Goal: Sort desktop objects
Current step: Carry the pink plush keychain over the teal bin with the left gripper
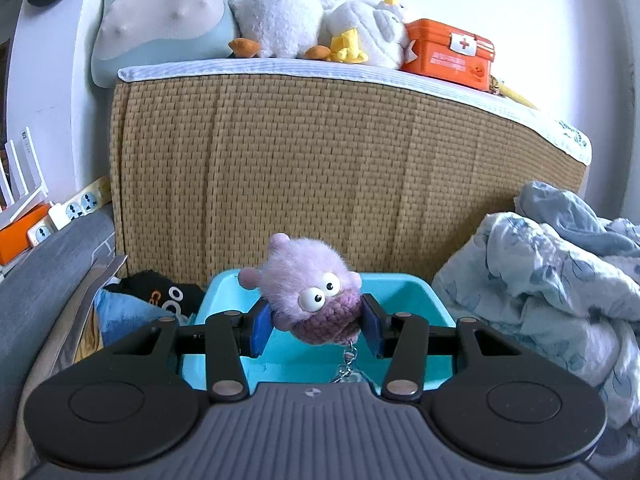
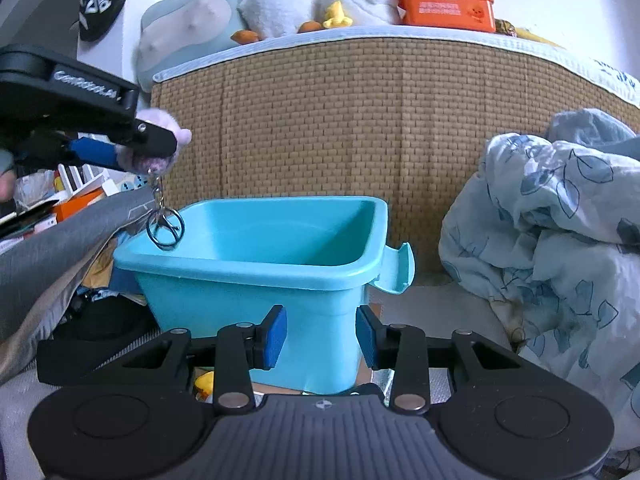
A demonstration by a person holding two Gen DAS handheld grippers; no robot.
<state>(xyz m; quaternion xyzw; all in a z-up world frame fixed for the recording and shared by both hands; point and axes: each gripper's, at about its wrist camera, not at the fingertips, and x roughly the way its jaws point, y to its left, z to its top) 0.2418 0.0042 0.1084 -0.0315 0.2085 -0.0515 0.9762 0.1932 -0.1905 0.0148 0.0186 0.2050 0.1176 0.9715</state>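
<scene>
My left gripper [image 1: 316,326] is shut on a fuzzy purple plush keychain [image 1: 310,286] with big white eyes. Its metal chain and ring [image 1: 348,368] hang below it. I hold it above the near left part of a turquoise plastic bin [image 1: 412,300]. In the right wrist view the left gripper [image 2: 148,148] holds the plush [image 2: 178,134] over the bin's left rim [image 2: 248,262], and the key ring [image 2: 165,229] dangles at rim height. My right gripper [image 2: 321,334] is open and empty, low in front of the bin's near wall.
A woven tan headboard [image 1: 320,168] stands behind the bin, with plush toys [image 1: 280,12] and an orange first-aid box [image 1: 448,52] on top. A crumpled blue-white blanket [image 2: 560,232] lies to the right. A grey pillow [image 1: 44,280], dark clothes [image 1: 160,292] and power strips [image 1: 68,216] are on the left.
</scene>
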